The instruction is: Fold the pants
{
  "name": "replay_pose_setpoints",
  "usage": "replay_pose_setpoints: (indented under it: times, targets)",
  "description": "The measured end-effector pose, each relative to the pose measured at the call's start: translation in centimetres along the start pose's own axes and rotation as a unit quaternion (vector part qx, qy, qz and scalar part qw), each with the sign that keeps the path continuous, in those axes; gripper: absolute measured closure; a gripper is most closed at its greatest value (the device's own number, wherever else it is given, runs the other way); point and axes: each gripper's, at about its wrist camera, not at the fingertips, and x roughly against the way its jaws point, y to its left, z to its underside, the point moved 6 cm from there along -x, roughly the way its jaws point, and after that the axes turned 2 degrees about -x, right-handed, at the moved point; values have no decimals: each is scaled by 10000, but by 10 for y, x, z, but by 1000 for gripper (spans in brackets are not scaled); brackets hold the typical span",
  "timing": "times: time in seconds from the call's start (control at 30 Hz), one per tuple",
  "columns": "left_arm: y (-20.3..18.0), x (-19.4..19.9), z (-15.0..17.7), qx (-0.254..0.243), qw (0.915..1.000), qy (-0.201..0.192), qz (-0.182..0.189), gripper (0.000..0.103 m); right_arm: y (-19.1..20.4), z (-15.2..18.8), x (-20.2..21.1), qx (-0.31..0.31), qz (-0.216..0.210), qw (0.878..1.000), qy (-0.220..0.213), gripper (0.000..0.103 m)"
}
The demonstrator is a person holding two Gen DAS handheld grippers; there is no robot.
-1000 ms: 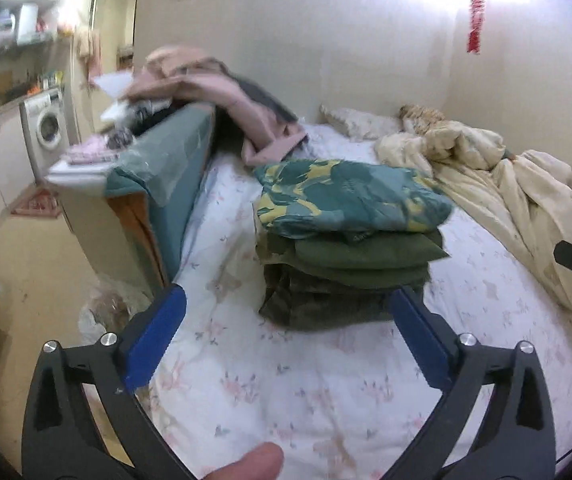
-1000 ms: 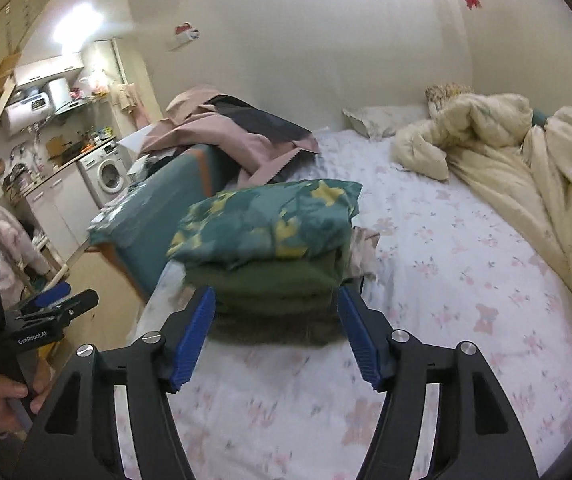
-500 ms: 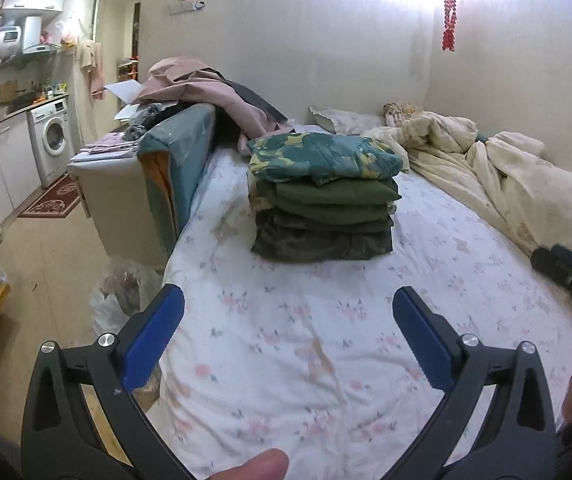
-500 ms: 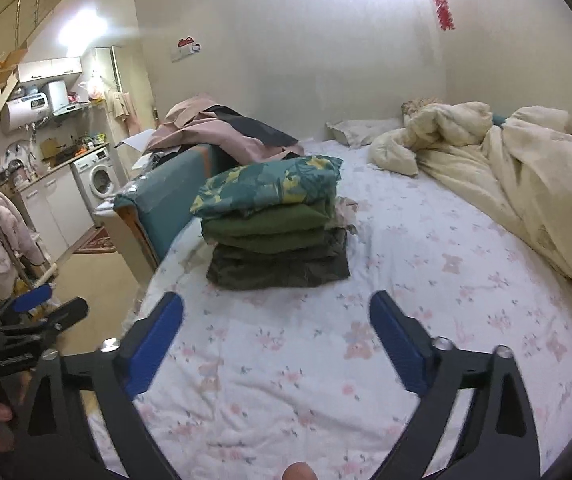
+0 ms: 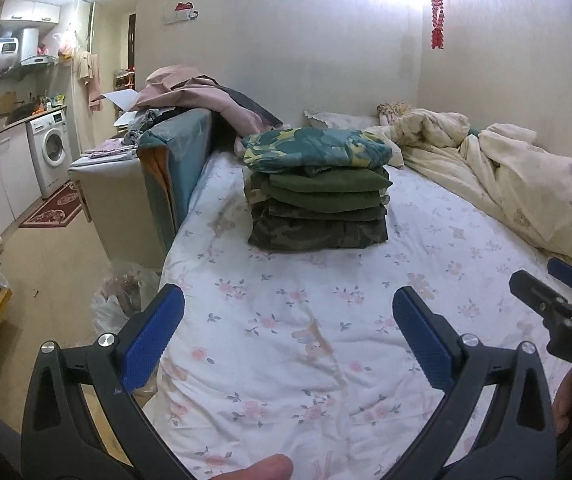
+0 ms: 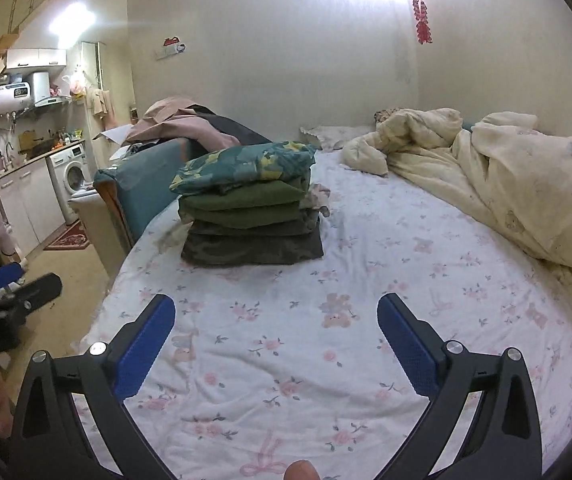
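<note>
A stack of folded pants (image 5: 318, 188) sits on the floral bed sheet (image 5: 306, 320), with a teal camouflage pair on top and green and dark camouflage pairs below. It also shows in the right wrist view (image 6: 250, 204). My left gripper (image 5: 286, 340) is open and empty, held over the near part of the bed, well short of the stack. My right gripper (image 6: 276, 340) is open and empty too, at about the same distance. The right gripper shows at the right edge of the left wrist view (image 5: 558, 304), and the left gripper at the left edge of the right wrist view (image 6: 10, 292).
A cream duvet (image 5: 526, 184) is bunched along the bed's right side. A teal headboard-like panel (image 5: 174, 160) with pink clothes (image 5: 198, 96) heaped on it stands left of the stack. The floor, a washing machine (image 5: 52, 152) and cabinets lie further left.
Both grippers have pulled back from the stack toward the near edge of the bed. The right gripper's jaws, close around the stack a second ago, have opened wide. The stack has stayed put.
</note>
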Motion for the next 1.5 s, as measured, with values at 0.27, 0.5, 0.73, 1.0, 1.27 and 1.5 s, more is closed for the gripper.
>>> replay_pose_setpoints:
  times: [0.27, 0.5, 0.73, 1.0, 1.27, 1.5]
  targets:
    - [0, 0, 3, -29, 10000, 17, -5, 0, 5, 3, 0, 128, 31, 9999, 23, 0]
    - [-2, 3, 1, -25, 10000, -63, 43, 0, 10, 5, 1, 123, -57, 9999, 49, 0]
    - [-7, 2, 1, -73, 9999, -63, 69, 0, 12, 3, 3, 151, -66, 9999, -13, 0]
    - [-10, 1, -1, -114, 9999, -58, 103, 0, 12, 2, 3, 140, -67, 9999, -14, 0]
    - [-8, 1, -3, -47, 9999, -59, 98, 0, 13, 1, 4, 164, -127, 9998, -1, 0]
    - [-8, 3, -2, -61, 9999, -58, 97, 0, 14, 1, 4, 179, -162, 9997, 40, 0]
